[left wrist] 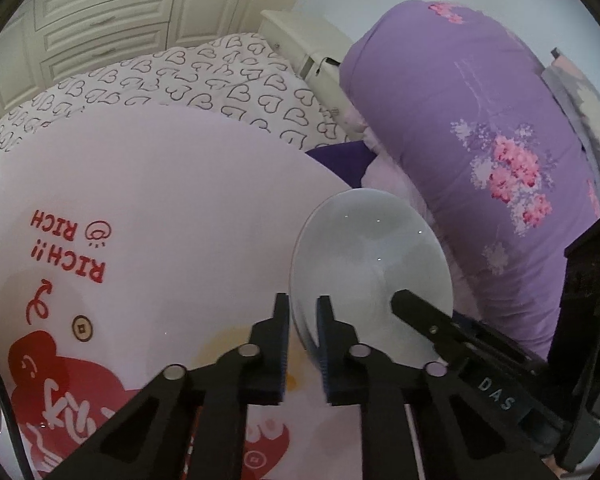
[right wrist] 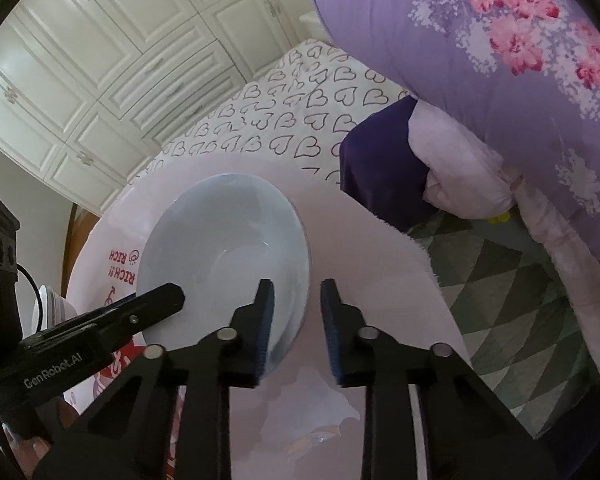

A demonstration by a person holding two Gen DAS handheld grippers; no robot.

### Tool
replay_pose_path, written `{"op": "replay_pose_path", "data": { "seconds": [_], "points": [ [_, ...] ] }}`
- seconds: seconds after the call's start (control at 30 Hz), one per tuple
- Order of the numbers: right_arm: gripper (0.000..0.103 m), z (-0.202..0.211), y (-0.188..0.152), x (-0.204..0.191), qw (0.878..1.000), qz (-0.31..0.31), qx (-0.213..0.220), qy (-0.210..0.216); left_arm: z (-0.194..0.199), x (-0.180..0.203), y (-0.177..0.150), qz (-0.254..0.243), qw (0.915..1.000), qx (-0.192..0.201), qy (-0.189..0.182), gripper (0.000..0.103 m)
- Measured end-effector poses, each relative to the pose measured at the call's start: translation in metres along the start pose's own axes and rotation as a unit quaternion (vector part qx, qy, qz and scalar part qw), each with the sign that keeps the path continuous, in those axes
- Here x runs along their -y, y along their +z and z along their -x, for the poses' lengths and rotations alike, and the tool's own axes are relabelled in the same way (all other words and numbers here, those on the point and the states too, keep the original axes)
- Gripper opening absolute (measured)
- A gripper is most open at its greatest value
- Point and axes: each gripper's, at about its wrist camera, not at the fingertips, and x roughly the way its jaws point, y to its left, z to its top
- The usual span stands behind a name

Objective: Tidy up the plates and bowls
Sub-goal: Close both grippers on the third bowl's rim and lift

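Note:
A pale blue-white deep plate (left wrist: 364,248) (right wrist: 220,240) lies on a pink cloth (left wrist: 160,200) printed with red letters. My left gripper (left wrist: 303,304) is shut on the plate's near rim, one pad on each side of it. My right gripper (right wrist: 296,286) straddles the opposite rim. Its left pad lies against the plate's inside, and a strip of cloth shows between the rim and the right pad, so it stands open. One right finger (left wrist: 412,304) shows over the plate in the left wrist view. One left finger (right wrist: 160,296) shows over it in the right wrist view.
A small stack of white plates (right wrist: 56,304) sits at the cloth's far left edge. A bulky purple flowered quilt (left wrist: 460,120) rises beside the plate. A heart-patterned cover (left wrist: 180,76) lies behind, a checked fabric (right wrist: 520,300) to the right, and white cabinets (right wrist: 100,60) at the back.

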Motion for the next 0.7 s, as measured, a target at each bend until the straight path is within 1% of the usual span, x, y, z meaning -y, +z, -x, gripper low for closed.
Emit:
{"op": "replay_pose_path", "data": {
  "seconds": [0.1, 0.23, 0.43, 0.7],
  "points": [
    [0.020, 0.000, 0.000, -0.005, 1.000, 0.004, 0.001, -0.005, 0.002, -0.001, -0.002, 0.003, 1.0000, 0.002, 0.000, 0.007],
    [0.020, 0.001, -0.001, -0.007, 1.000, 0.002, 0.001, 0.001, 0.009, -0.006, -0.007, 0.009, 0.9999, 0.001, -0.006, 0.007],
    [0.020, 0.000, -0.006, -0.019, 1.000, 0.008, -0.004, 0.005, 0.021, -0.015, -0.012, 0.019, 0.9998, 0.003, -0.004, 0.007],
    [0.020, 0.007, -0.014, -0.047, 1.000, 0.025, -0.008, 0.017, 0.056, -0.032, -0.026, 0.031, 0.9994, 0.015, 0.000, 0.007]
  ]
}}
